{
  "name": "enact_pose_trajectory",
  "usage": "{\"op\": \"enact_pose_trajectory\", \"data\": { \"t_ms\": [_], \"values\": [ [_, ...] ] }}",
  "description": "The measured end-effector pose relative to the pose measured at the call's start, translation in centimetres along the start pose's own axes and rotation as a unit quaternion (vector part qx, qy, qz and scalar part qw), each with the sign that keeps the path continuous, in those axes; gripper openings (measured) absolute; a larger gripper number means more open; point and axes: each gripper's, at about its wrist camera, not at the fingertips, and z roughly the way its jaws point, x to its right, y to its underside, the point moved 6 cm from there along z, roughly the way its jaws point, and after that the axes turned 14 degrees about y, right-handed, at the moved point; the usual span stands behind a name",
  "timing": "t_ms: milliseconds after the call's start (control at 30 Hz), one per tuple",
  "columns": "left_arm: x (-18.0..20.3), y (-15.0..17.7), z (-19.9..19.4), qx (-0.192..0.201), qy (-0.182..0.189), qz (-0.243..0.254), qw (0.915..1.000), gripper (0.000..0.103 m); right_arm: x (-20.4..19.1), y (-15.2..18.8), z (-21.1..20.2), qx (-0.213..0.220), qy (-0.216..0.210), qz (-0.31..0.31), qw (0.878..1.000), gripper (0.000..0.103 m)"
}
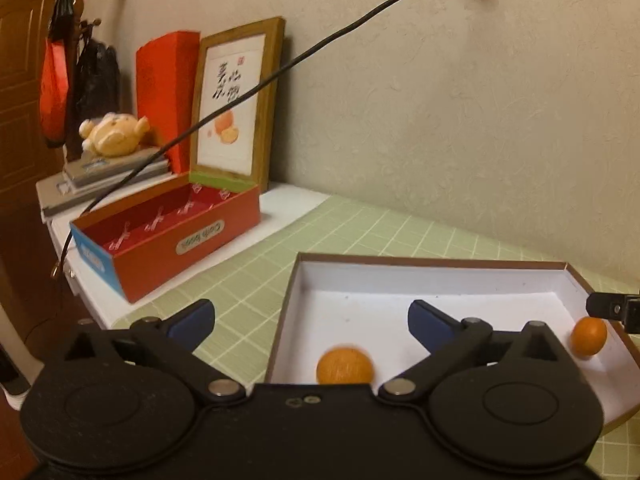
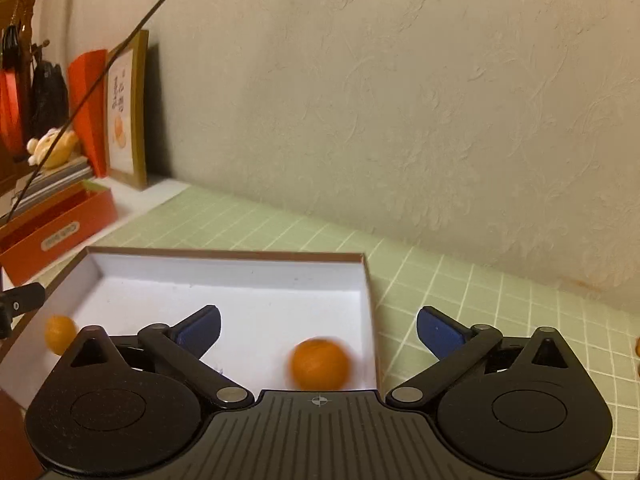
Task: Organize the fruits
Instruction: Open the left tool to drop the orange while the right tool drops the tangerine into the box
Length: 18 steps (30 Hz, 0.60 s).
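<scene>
Left hand-held gripper (image 1: pixel 310 320) stands fully open over the white-lined tray (image 1: pixel 400 276), holding nothing; one orange (image 1: pixel 345 365) lies free below it. Right hand-held gripper (image 2: pixel 318 326) is likewise spread wide and empty, a second orange (image 2: pixel 320 364) loose on the tray floor beneath.

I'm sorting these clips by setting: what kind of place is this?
Probably a room at home, on a table against a wall: a framed calligraphy picture leans there, a plush toy lies on stacked books, and bags hang by a wooden door.
</scene>
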Motion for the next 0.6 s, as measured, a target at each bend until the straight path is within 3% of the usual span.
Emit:
{"op": "enact_pose_trajectory", "data": {
  "t_ms": [600],
  "values": [
    [0.52,-0.15,-0.49,-0.006,0.012,0.009,0.9999,0.097,-0.07,0.52,-0.34,-0.009,-0.007,0.003,1.0,0.103]
  ]
}}
